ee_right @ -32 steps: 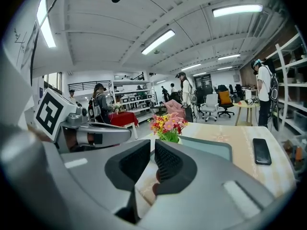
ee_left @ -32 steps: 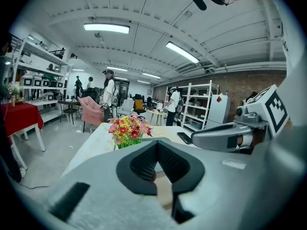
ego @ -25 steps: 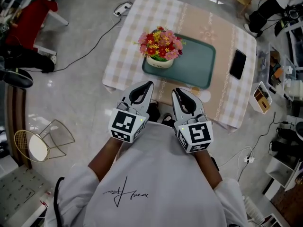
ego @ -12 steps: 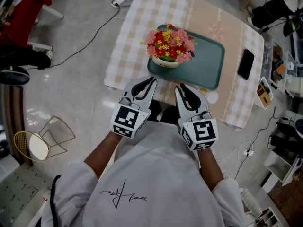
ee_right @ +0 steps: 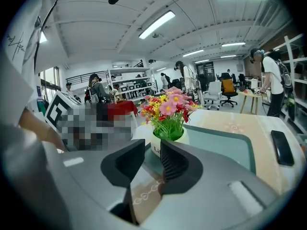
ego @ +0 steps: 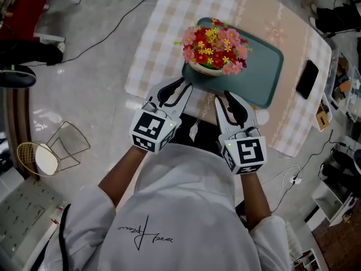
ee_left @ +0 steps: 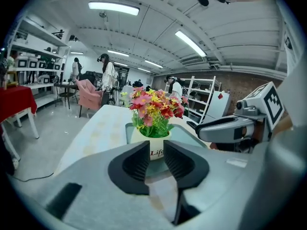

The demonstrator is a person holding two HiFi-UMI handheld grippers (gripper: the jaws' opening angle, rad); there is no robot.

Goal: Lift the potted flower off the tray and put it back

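Observation:
A white pot of red, pink and yellow flowers stands on the near left part of a teal tray on the checked tablecloth. My left gripper hovers just short of the table's near edge, pointing at the pot; its jaws are opening, nothing between them. My right gripper sits beside it, a little nearer to me, its jaws also opening and empty. Seen from the right gripper view, the pot stands ahead of the jaws on the tray.
A black phone lies on the cloth right of the tray. A wire chair stands on the floor to my left, and cables run across the floor. People and shelving fill the room behind the table.
Both grippers have moved forward and down toward the table edge and the pot. Their jaws have parted from nearly shut to a small gap.

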